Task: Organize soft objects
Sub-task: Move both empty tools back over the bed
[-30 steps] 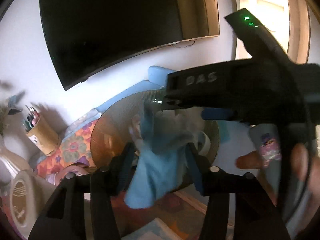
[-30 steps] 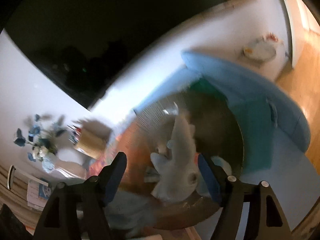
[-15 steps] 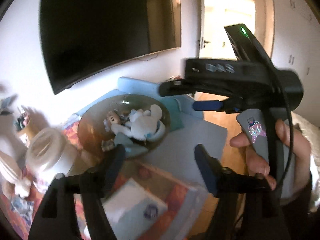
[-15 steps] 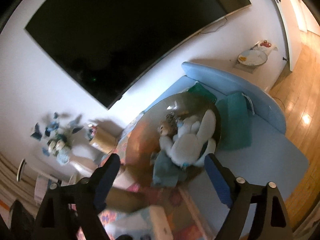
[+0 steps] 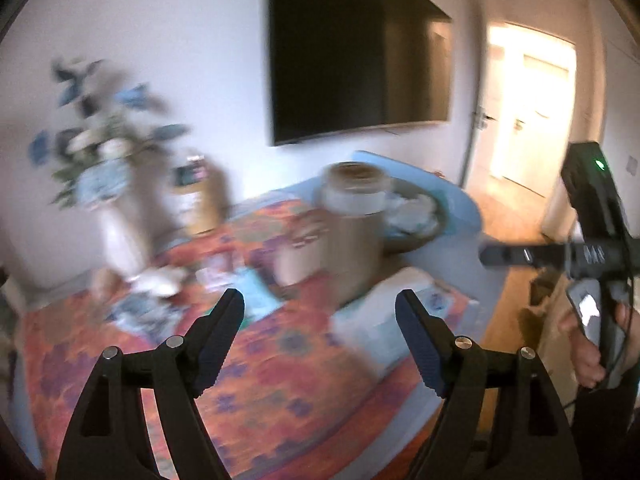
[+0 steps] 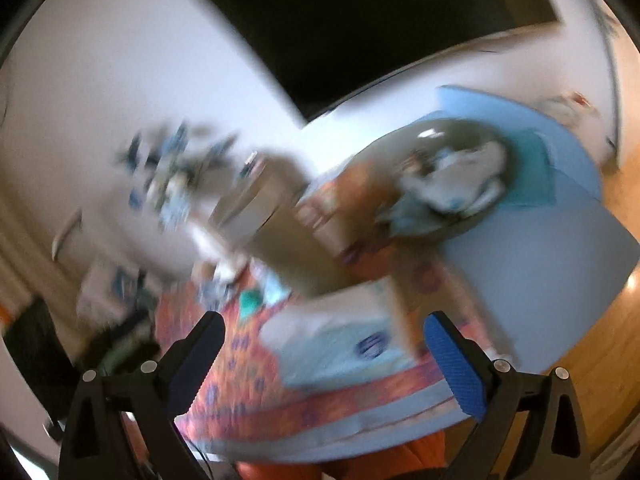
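A brown glass bowl point(image 6: 384, 148) at the far right of the table holds a white plush toy point(image 6: 468, 176), a small doll and a blue cloth point(image 6: 408, 210). In the left wrist view the bowl point(image 5: 432, 232) shows behind a tall canister point(image 5: 352, 224). My left gripper point(image 5: 320, 320) hangs over the orange floral tablecloth point(image 5: 280, 380), its jaws opening with nothing between them. My right gripper point(image 6: 330, 340) is also opening and empty, above a white tissue pack point(image 6: 340, 344). Both views are blurred by motion.
A white vase of blue flowers point(image 5: 116, 200) and a pen holder point(image 5: 200, 204) stand at the back left by the wall. Small items point(image 5: 160, 284) lie before the vase. A hand point(image 5: 588, 360) holds the right gripper's handle at the right edge. A dark screen point(image 5: 352, 68) hangs on the wall.
Both grippers let go of the blue cloth and the white plush, which now lie in the bowl. They pulled back, swung left over the tablecloth, and their jaws widened.
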Tool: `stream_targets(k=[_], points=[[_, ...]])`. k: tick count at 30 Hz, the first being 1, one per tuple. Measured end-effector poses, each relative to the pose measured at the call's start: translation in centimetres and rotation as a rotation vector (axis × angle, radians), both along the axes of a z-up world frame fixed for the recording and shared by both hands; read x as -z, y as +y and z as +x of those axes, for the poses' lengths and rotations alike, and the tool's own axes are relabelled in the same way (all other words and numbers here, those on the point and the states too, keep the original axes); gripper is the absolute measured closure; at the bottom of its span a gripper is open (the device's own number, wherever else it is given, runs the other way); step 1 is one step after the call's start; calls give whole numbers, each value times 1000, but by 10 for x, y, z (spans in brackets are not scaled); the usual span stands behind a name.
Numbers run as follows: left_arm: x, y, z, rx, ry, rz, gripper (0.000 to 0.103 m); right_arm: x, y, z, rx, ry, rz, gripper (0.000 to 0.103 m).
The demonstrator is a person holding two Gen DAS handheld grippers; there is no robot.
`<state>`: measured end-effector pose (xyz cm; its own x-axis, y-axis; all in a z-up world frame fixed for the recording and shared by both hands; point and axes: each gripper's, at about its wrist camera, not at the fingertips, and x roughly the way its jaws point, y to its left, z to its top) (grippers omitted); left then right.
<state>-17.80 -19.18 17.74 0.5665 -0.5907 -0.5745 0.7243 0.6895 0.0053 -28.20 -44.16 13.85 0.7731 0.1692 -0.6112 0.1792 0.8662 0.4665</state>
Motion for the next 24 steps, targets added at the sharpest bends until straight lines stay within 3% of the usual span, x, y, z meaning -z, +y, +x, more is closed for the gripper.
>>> stream_targets(k=[3, 7, 14, 20, 22, 24], points=[[2, 40, 10, -100, 0, -8, 26, -7, 50, 19, -131, 1, -87, 3], [14, 86, 38, -228, 58, -30, 26, -10, 114, 51, -283, -11, -117, 3], [41, 133, 78, -405, 104, 17, 26, 19, 181, 118, -353, 63, -122, 3], [-30, 195, 83, -554, -87, 35, 26, 31, 196, 158, -306, 68, -139, 3], [-43, 213, 87, -602, -87, 54, 26, 29, 201, 164, -271, 38, -180, 3], [-36, 222, 94, -619, -63, 43, 26, 31, 207, 171, -230, 14, -233, 3]])
